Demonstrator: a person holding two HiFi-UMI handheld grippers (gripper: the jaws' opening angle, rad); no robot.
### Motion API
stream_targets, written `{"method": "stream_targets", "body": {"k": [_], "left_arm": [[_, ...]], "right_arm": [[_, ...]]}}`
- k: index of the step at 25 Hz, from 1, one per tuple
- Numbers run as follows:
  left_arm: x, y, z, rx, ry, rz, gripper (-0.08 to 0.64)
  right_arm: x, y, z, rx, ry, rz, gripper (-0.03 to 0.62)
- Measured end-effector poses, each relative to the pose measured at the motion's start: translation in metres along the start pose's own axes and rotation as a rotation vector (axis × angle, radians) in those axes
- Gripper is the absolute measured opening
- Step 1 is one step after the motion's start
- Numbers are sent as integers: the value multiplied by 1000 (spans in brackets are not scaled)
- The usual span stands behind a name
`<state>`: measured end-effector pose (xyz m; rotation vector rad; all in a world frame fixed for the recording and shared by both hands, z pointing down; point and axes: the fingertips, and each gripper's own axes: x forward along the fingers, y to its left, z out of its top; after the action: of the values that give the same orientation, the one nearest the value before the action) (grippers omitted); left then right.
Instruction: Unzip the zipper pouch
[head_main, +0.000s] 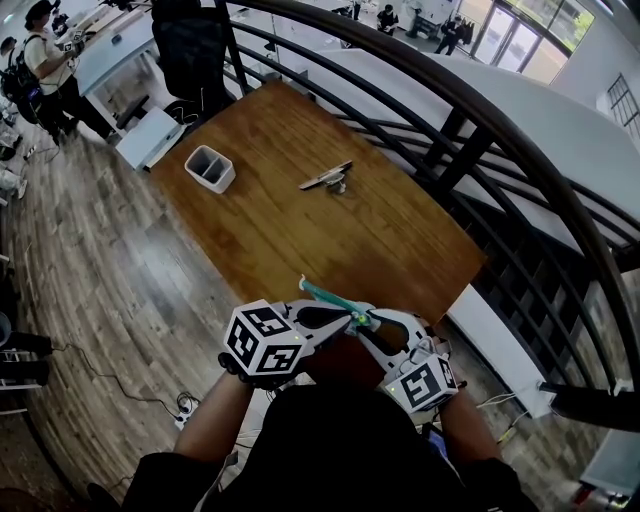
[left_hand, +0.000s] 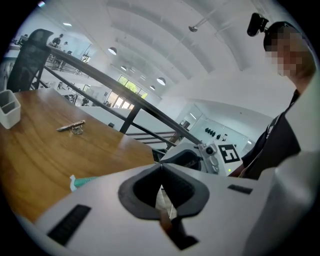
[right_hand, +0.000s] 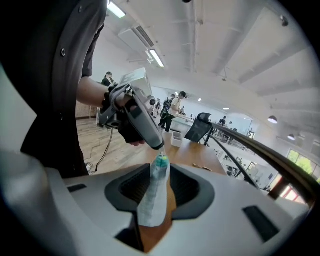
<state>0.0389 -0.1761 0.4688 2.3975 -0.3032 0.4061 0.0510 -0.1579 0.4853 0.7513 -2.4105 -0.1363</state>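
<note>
Pouch (right_hand: 152, 195) btwn R fingers (right_hand: 129, 189); L fingers (right_hand: 146, 126) pinch top.

Bright, even indoor light. Windows (head_main: 520, 40) top right in head view; ceiling lamps (right_hand: 156, 58) blown white. Tabletop (head_main: 300, 230) carries soft sheen, faint shadows. Heavy fisheye bend, black corners. Near jaws in both gripper views soft, out of focus.

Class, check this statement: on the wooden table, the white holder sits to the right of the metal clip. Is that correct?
Not quite. The head view shows the white holder sitting to the left of the metal clip, not to its right, on the wooden table.
</note>
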Motion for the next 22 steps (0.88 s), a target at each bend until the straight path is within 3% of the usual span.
{"method": "stream_targets", "body": {"k": [5,10,22], "left_arm": [[3,1,-6,-8,17,-4,14],[1,0,-7,-14,21,-8,14],[-5,11,-8,-55,-3,51,15]], "right_arm": [[-2,-2,5,18,-28,4,116],[-3,3,7,-3,-22,2,53],[-7,2,15,37,-58,0,35]]}}
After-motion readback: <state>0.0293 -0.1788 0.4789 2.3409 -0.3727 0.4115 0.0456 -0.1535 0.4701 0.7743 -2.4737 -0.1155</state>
